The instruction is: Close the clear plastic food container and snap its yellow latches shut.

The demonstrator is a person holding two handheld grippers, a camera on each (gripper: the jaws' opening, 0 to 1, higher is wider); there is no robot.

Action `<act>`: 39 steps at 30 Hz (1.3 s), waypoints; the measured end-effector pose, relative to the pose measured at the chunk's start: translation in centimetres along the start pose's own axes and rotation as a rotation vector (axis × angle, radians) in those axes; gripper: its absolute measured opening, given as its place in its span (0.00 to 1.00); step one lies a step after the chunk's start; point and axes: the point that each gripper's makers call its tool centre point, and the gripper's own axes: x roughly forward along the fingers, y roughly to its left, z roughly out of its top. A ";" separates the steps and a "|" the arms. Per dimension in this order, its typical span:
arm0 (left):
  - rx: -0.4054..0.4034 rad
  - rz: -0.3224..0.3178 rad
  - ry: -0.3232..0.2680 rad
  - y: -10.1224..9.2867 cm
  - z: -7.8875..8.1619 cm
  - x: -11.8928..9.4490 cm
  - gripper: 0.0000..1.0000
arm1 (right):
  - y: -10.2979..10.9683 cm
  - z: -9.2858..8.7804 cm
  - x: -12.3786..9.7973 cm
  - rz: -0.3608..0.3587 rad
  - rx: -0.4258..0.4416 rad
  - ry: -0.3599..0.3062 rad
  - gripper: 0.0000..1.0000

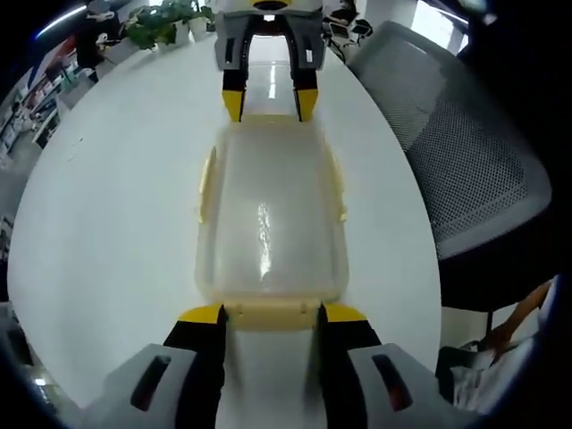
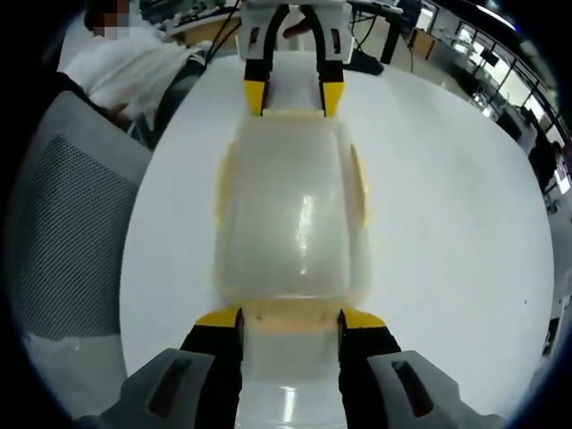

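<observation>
The clear plastic container (image 1: 268, 214) (image 2: 290, 214) lies lengthwise on the white table (image 1: 107, 232) (image 2: 447, 232), with its lid resting on top. Pale yellow side latches (image 1: 207, 183) (image 2: 360, 183) run along its long edges. My left gripper (image 1: 273, 315) is open at one short end, its yellow-tipped jaws straddling the yellow end latch (image 1: 273, 317). At the opposite end my right gripper (image 2: 290, 319) is open around the other end latch (image 2: 290, 323). Each gripper faces the other: the right gripper (image 1: 268, 103) and the left gripper (image 2: 292, 96) each appear at the container's far end.
A grey mesh office chair (image 1: 465, 152) (image 2: 63, 223) stands close to the table's edge. A person in white (image 2: 134, 67) sits beyond it, and a hand (image 1: 509, 331) shows low down. A green plant (image 1: 165, 22) stands at the table's far end.
</observation>
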 end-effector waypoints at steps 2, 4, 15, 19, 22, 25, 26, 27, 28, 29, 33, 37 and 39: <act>-0.002 -0.002 -0.003 0.0 0.0 0.0 0.40 | -0.1 0.0 0.0 0.004 0.000 -0.001 0.42; -0.002 -0.002 -0.006 0.0 0.0 0.0 0.40 | -0.2 -0.1 0.0 0.006 0.001 -0.003 0.42; -0.011 0.013 -0.014 -0.2 0.0 -0.1 0.39 | -0.4 0.1 0.0 0.009 0.018 0.002 0.40; -0.013 0.015 -0.007 -0.4 -0.1 -0.7 0.39 | 0.0 0.4 -0.5 0.014 0.023 -0.010 0.40; -0.020 0.007 -0.022 -0.7 0.0 -1.4 0.39 | 0.4 0.8 -1.3 0.023 0.030 -0.037 0.40; -0.012 0.009 -0.027 -1.0 0.2 -1.8 0.39 | 0.6 1.0 -1.8 0.023 0.022 -0.048 0.40; -0.009 0.011 -0.027 -1.1 0.3 -1.8 0.39 | 0.7 1.0 -1.8 0.023 0.021 -0.049 0.40; -0.008 0.014 -0.026 -1.2 0.4 -1.9 0.39 | 0.7 1.0 -1.8 0.022 0.019 -0.049 0.40; -0.011 0.015 -0.027 -1.3 0.5 -2.0 0.38 | 0.8 1.1 -2.0 0.019 0.013 -0.048 0.40; -0.015 0.017 -0.029 -1.5 0.6 -2.2 0.38 | 0.9 1.1 -2.1 0.018 0.011 -0.046 0.40; -0.015 0.014 -0.023 -1.9 0.7 -2.4 0.38 | 1.4 1.2 -2.4 0.022 0.007 -0.043 0.40; -0.012 0.020 -0.015 -2.0 0.9 -2.7 0.38 | 1.4 1.3 -2.7 0.014 0.006 -0.042 0.40; -0.014 0.021 -0.016 -1.9 1.1 -2.9 0.38 | 1.4 1.2 -2.8 0.010 0.006 -0.042 0.39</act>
